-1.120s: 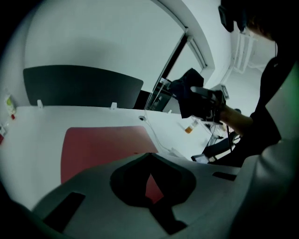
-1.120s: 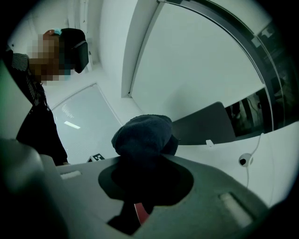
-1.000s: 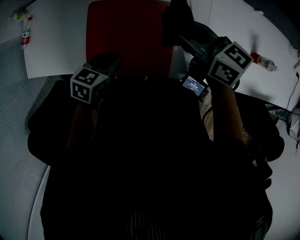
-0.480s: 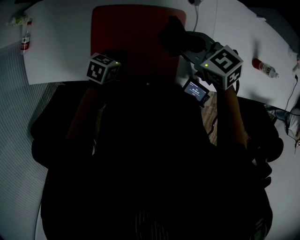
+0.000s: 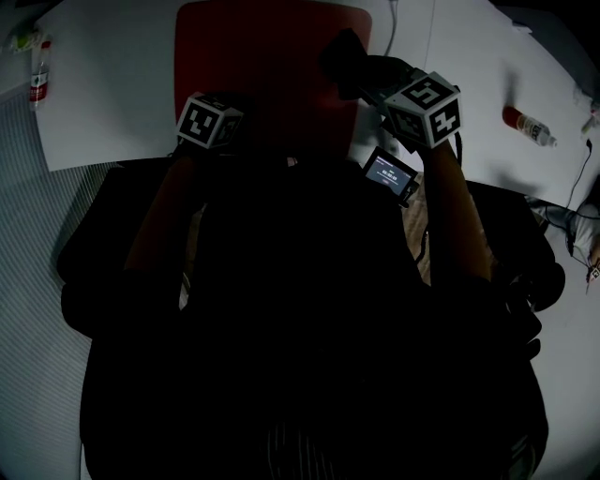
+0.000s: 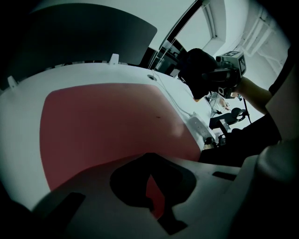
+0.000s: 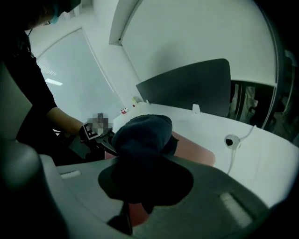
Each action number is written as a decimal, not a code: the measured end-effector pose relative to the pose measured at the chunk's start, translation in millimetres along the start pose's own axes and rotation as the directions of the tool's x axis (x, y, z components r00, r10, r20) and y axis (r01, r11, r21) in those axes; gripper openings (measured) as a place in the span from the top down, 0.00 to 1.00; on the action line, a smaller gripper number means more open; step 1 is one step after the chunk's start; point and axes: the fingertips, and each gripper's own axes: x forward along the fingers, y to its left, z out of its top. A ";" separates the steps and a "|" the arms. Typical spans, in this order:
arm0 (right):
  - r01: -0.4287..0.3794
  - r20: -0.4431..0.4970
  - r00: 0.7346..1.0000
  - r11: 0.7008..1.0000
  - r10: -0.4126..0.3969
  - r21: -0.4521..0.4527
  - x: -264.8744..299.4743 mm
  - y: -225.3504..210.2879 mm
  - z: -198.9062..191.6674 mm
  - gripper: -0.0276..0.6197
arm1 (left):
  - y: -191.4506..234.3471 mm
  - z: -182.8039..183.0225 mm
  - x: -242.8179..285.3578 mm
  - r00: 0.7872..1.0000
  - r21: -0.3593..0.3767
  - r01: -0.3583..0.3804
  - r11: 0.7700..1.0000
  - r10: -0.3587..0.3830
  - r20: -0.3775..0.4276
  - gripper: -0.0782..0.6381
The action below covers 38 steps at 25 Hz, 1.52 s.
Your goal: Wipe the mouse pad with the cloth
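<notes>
A red mouse pad [image 5: 272,66] lies on the white table [image 5: 112,84], directly ahead of me. My right gripper [image 5: 364,73] is shut on a bunched dark cloth [image 5: 345,58], held above the pad's right edge. In the right gripper view the cloth [image 7: 142,135] fills the jaws, with the pad [image 7: 196,151] below it. My left gripper [image 5: 230,105] hovers at the pad's near left edge. In its own view its jaws look shut with nothing between them, and the pad [image 6: 107,126] spreads ahead. That view also shows the cloth [image 6: 201,70] off to the right.
A red-capped bottle [image 5: 528,124] lies on the table at the right and another bottle [image 5: 37,82] at the far left. A cable [image 5: 392,28] and a power strip [image 6: 198,128] run beside the pad's right side. A dark divider panel [image 6: 88,37] stands behind the table.
Both grippers have moved forward toward the pad. The left gripper went from the table's near edge to the pad's near left edge. The right gripper shifted left, still holding the cloth.
</notes>
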 end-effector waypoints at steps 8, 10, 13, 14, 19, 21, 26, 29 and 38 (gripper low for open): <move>0.020 -0.069 0.997 0.998 -0.016 0.063 27.3 -9.4 -38.8 0.85 | 23.8 5.4 9.3 0.999 -0.020 -0.030 0.999 0.030 -0.012 0.88; 0.015 -0.094 0.996 0.998 -0.009 0.058 34.8 -5.2 -45.0 0.85 | 30.4 10.7 10.0 0.999 -0.015 -0.037 0.999 0.037 -0.007 0.88; 0.006 -0.115 0.993 0.998 0.001 0.066 40.2 -1.1 -51.9 0.85 | 39.4 13.5 14.9 0.999 -0.001 -0.046 0.999 0.046 -0.027 0.88; 0.005 -0.118 0.993 0.998 0.003 0.069 40.2 -0.8 -53.2 0.85 | 41.5 12.9 17.0 0.998 0.002 -0.048 0.999 0.049 -0.042 0.88; 0.013 -0.127 0.992 0.996 -0.002 0.083 34.7 -3.1 -55.7 0.85 | 50.8 12.8 26.4 0.993 0.031 -0.073 0.997 0.075 -0.089 0.88; 0.012 -0.131 0.991 0.996 -0.001 0.086 35.0 -3.8 -55.9 0.85 | 53.7 12.4 30.1 0.990 0.069 -0.086 0.994 0.093 -0.106 0.88; 0.008 -0.152 0.988 0.996 0.006 0.089 40.3 -4.8 -60.2 0.85 | 54.1 13.3 32.4 0.986 0.117 -0.106 0.987 0.119 -0.115 0.88; 0.006 -0.173 0.985 0.996 0.009 0.083 43.1 -8.0 -63.5 0.85 | 50.8 14.1 32.8 0.988 0.119 -0.100 0.988 0.112 -0.107 0.88; 0.016 -0.247 0.969 1.000 -0.014 0.005 61.6 -30.4 -56.9 0.85 | 47.2 17.0 32.3 0.994 0.116 -0.087 0.989 0.094 -0.060 0.88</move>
